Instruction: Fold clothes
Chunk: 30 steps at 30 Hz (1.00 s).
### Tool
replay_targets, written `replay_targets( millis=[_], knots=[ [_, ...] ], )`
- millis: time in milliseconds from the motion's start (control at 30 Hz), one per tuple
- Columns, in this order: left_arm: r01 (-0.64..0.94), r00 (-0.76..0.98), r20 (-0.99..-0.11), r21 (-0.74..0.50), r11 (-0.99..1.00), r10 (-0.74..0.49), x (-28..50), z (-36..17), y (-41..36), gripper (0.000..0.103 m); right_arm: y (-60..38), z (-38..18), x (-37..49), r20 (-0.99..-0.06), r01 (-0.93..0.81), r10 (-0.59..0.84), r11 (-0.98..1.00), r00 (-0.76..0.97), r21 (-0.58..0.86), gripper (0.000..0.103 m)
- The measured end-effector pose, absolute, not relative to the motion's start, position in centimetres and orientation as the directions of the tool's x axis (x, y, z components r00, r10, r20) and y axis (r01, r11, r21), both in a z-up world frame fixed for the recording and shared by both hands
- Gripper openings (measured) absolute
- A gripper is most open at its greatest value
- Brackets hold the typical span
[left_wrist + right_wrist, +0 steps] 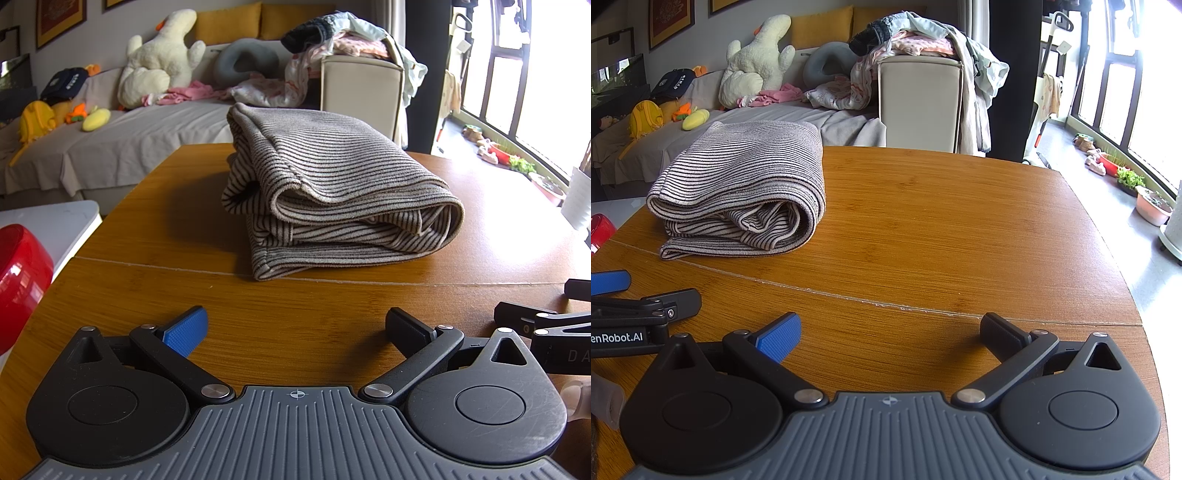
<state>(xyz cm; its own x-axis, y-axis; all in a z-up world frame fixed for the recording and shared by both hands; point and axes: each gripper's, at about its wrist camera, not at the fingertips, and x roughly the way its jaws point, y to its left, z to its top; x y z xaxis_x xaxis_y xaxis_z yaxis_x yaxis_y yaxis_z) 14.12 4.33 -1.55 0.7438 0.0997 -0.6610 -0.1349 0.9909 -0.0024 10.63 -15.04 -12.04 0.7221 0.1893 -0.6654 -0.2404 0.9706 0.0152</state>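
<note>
A striped beige and brown garment [332, 195] lies folded into a thick bundle on the wooden table [147, 288]. In the right wrist view the same garment [742, 192] sits at the far left of the table [942, 229]. My left gripper [295, 328] is open near the table's front, well short of the bundle, with nothing between its fingers. My right gripper [890, 332] is open too and empty, to the right of the bundle. The left gripper [639, 295] shows at the left edge of the right wrist view, and the right gripper's fingers [517, 317] show at the right edge of the left wrist view.
A red glossy object [18, 280] stands beyond the table's left edge on a white surface. Behind the table are a sofa with plush toys [162, 62] and a beige bin [919, 99] heaped with loose clothes. A seam runs across the tabletop. Plant pots [1152, 206] line the window.
</note>
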Motion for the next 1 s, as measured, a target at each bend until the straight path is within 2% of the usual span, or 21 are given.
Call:
replay_targets(
  millis=[1000],
  knots=[
    [-0.133, 0.743, -0.662, -0.004, 0.991, 0.097, 14.19, -1.54, 4.41, 0.103, -14.99, -12.00, 10.54, -0.665, -0.241, 0.189, 0.970, 0.722, 0.015, 0.103]
  ],
)
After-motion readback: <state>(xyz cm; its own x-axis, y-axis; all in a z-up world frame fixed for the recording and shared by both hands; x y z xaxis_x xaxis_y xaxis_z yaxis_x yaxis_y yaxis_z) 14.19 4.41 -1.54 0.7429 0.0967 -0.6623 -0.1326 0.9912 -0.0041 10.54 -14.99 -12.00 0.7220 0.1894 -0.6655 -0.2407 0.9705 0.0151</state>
